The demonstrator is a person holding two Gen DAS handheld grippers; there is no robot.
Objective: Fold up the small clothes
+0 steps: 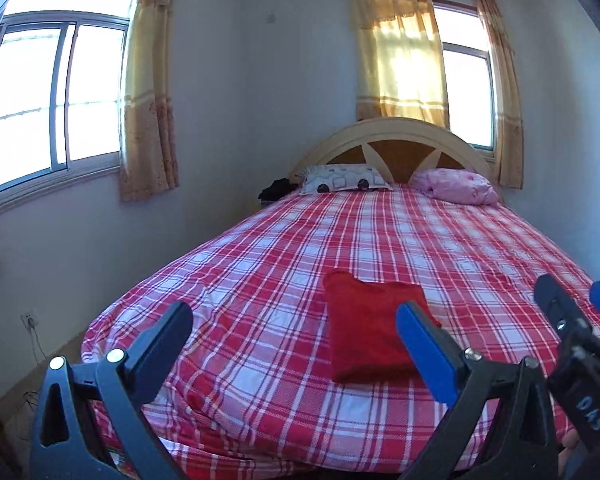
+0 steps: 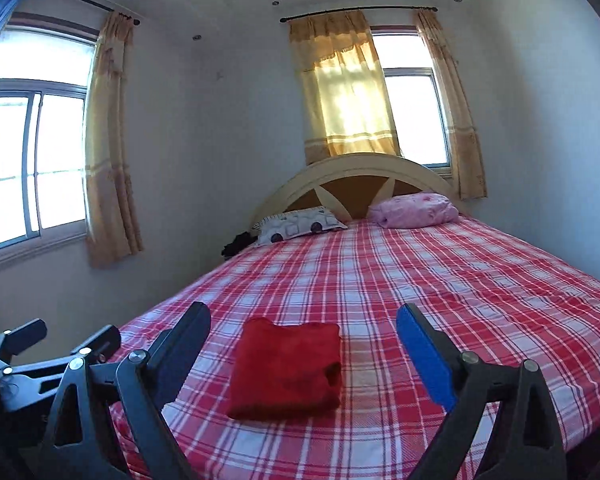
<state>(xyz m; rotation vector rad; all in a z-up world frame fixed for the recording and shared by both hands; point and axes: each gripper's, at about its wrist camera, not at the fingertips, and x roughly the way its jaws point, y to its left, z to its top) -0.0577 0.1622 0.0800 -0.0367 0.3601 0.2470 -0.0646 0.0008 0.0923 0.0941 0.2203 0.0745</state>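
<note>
A folded red garment (image 2: pixel 286 366) lies flat near the foot of the bed (image 2: pixel 460 280), on the red-and-white checked sheet (image 1: pixel 340 240), a neat squarish bundle with nothing touching it. Both grippers hang above the foot of the bed, clear of the cloth.

The right gripper (image 2: pixel 302 344) points up the bed with its fingers spread wide and released, one black finger (image 2: pixel 188 344) on one side and one blue-padded finger (image 2: pixel 424 356) on the other; the red garment shows in the gap between them but lies down on the sheet, apart from both. The left gripper (image 1: pixel 296 340) is likewise released, its fingers (image 1: pixel 424 344) standing wide with nothing gripped; from its own camera the garment sits toward the blue-padded side, partly hidden behind that finger. In the left wrist view the right gripper shows at the right edge, just beside the left one, with handwritten letters on its body.

At the head of the bed a patterned pillow (image 2: pixel 300 224) and a pink pillow (image 2: pixel 414 210) rest against the arched headboard (image 2: pixel 356 176). Yellow curtains (image 2: pixel 344 92) hang at the window behind it, and a larger window (image 1: pixel 52 100) fills the side wall. Something dark (image 2: pixel 238 242) sits beside the patterned pillow, too small to tell.
</note>
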